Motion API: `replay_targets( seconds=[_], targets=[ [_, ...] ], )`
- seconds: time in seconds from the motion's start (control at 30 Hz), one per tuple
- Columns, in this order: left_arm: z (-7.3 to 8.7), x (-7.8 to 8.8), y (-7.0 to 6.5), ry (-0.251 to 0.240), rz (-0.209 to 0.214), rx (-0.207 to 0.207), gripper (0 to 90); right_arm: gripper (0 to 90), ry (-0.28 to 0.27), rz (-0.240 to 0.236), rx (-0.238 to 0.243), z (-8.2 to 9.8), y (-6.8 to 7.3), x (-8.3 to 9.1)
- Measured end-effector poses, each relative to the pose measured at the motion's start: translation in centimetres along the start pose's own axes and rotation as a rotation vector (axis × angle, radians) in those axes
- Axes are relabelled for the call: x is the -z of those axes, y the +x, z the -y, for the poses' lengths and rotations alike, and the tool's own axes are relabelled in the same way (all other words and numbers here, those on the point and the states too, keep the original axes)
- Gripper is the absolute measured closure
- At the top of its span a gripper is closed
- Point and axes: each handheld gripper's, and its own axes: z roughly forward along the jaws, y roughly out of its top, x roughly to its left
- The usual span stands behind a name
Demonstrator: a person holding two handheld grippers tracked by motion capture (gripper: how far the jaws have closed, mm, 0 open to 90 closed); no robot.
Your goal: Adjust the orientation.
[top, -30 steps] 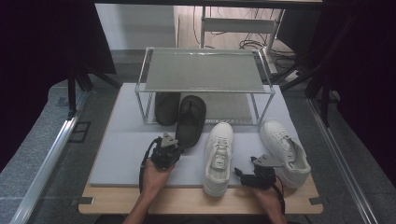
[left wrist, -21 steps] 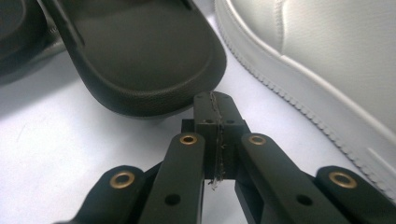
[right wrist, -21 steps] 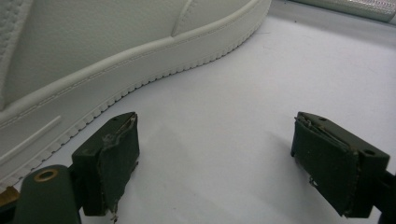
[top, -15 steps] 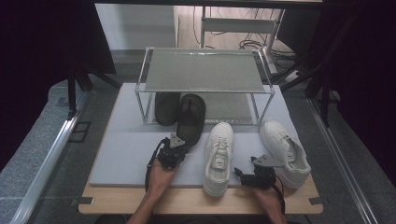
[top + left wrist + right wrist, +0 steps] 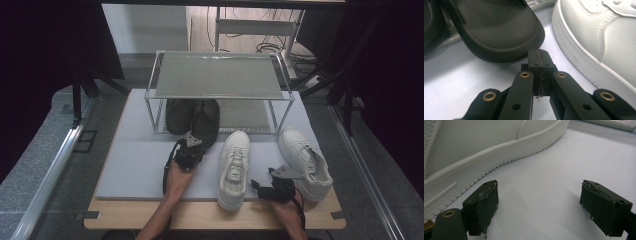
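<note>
left tool (image 5: 539, 53) closed, apparently touching dark slipper (image 5: 499, 27)

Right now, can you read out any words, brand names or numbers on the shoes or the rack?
None readable: the white sneakers, the dark slippers and the rack show no legible text or logo; any markings are too small or blurred to make out.
</note>
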Motion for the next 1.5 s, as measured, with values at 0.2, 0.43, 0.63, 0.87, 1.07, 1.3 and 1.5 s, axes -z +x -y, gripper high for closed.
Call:
replay_targets(
  seconds=[0.2, 0.43, 0.63, 0.87, 1.07, 1.3, 1.5],
  targets=[
    [-0.8, -1.0, 0.6, -0.006, -0.013, 0.008, 89.8, 15.0, 0.000, 0.000, 0.000, 0.0, 0.0, 0.0],
    [-1.6, -1.9, 1.3, -0.004, -0.038, 0.006, 89.8, 15.0, 0.000, -0.001, -0.001, 0.0, 0.0, 0.0],
    [-2.2, -2.5, 2.1, -0.009, -0.057, 0.016, 89.8, 15.0, 0.000, -0.001, -0.001, 0.0, 0.0, 0.0],
    [-2.7, -3.1, 2.9, -0.010, -0.077, 0.017, 89.8, 15.1, 0.000, -0.001, -0.001, 0.0, 0.0, 0.0],
    [-3.2, -3.8, 3.1, -0.010, -0.092, 0.018, 89.8, 15.1, 0.000, -0.001, -0.001, 0.0, 0.0, 0.0],
    [-3.2, -4.2, 3.2, -0.022, -0.091, 0.030, 89.8, 15.0, -0.001, -0.001, -0.002, 0.0, 0.0, 0.0],
    [-3.1, -3.5, 2.7, -0.032, -0.070, 0.019, 87.9, 15.0, -0.001, -0.001, -0.001, 0.0, 0.0, 0.0]
  ],
)
